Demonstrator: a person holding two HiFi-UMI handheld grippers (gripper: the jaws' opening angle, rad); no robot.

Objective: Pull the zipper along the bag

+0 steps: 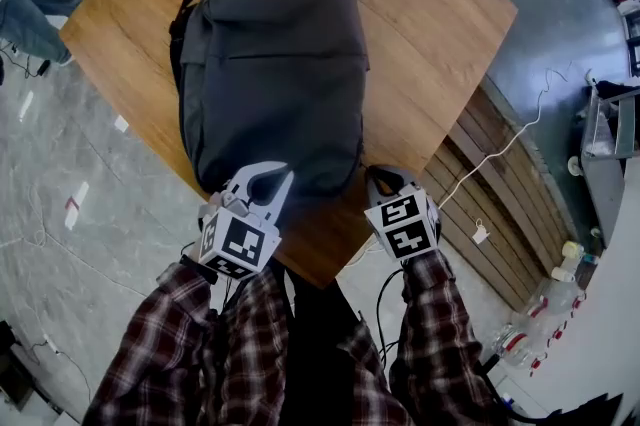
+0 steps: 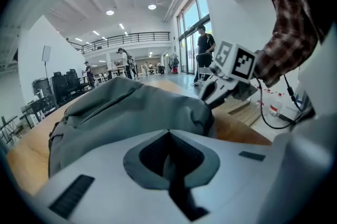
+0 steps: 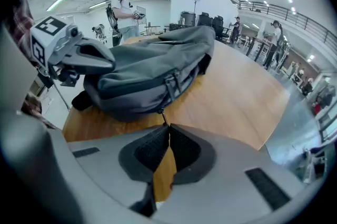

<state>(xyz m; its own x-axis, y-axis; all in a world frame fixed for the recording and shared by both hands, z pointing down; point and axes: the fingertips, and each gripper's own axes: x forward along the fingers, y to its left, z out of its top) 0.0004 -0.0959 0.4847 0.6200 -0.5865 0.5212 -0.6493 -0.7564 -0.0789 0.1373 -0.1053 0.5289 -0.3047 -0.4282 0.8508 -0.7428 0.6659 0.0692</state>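
A grey backpack (image 1: pixel 270 74) lies flat on the wooden table (image 1: pixel 430 24), straps toward the far left. My left gripper (image 1: pixel 278 179) is shut, its tips resting at the bag's near edge; in the left gripper view only grey fabric (image 2: pixel 121 112) lies beyond its closed jaws (image 2: pixel 168 132). My right gripper (image 1: pixel 385 176) sits at the bag's near right corner. In the right gripper view it (image 3: pixel 168 125) is shut on the thin dark zipper pull (image 3: pixel 161 111), which leads from the side of the bag (image 3: pixel 152 70). The left gripper (image 3: pixel 79 52) shows there at the left.
The table's near edge (image 1: pixel 320 264) runs just under both grippers. Wooden planks (image 1: pixel 500 204), a white cable (image 1: pixel 500 149) and bottles (image 1: pixel 565 264) are on the floor at the right. People stand in the hall behind (image 3: pixel 124 4).
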